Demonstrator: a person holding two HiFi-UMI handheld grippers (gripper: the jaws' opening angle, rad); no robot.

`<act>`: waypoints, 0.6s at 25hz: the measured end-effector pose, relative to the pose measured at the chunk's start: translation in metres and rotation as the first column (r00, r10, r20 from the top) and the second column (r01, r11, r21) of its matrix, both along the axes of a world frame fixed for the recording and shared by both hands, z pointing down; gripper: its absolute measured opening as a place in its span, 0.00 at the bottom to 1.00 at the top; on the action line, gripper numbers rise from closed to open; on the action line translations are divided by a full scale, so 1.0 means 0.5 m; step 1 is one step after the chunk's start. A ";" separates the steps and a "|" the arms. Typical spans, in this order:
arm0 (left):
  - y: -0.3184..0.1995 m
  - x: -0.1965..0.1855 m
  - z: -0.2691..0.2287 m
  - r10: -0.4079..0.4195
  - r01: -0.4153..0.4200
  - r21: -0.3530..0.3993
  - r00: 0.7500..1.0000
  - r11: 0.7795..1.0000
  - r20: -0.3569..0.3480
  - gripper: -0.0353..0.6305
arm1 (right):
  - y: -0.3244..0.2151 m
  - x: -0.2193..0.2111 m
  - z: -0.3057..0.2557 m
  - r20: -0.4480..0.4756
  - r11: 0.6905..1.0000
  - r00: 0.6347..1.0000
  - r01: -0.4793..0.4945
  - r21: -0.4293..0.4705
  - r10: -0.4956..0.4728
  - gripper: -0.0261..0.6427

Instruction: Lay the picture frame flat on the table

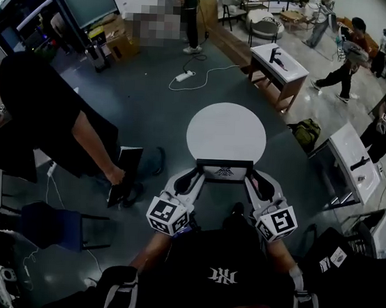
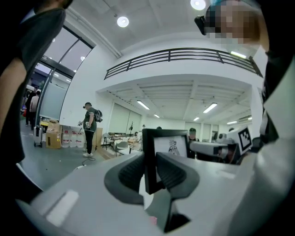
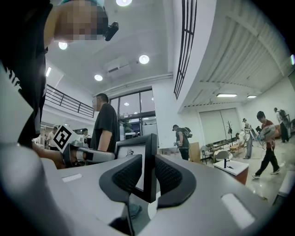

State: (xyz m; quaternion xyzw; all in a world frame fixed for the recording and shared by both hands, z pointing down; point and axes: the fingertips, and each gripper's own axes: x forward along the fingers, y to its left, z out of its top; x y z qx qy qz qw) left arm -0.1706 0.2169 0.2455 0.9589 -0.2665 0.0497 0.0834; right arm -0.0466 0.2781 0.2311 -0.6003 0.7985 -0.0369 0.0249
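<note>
Floor power strip [image 1: 184, 76], blue chair [image 1: 49, 225]

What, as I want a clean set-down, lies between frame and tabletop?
Nothing visible: the picture frame, held by the left gripper and right gripper, hangs at the near edge of the bare round table.

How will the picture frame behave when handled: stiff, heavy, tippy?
Probably stiff: the picture frame spans straight between the left gripper and the right gripper with no sag. Its thin edges, clamped in both pairs of jaws, suggest it is light but apt to tip if stood upright.
</note>
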 end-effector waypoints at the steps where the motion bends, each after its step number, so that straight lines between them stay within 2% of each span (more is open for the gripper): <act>1: -0.020 0.015 -0.006 -0.010 0.010 0.007 1.000 1.000 0.001 0.16 | -0.022 0.016 -0.006 -0.002 1.000 1.000 0.012 0.008 -0.012 0.15; 8: -0.177 0.170 -0.075 -0.052 0.053 0.046 0.999 0.998 -0.016 0.16 | -0.194 0.180 -0.061 -0.021 0.998 0.998 0.061 0.021 -0.061 0.15; 15: -0.300 0.272 -0.056 -0.111 0.111 0.020 0.994 0.994 0.009 0.16 | -0.328 0.285 -0.051 0.009 0.994 0.994 0.111 0.020 -0.111 0.15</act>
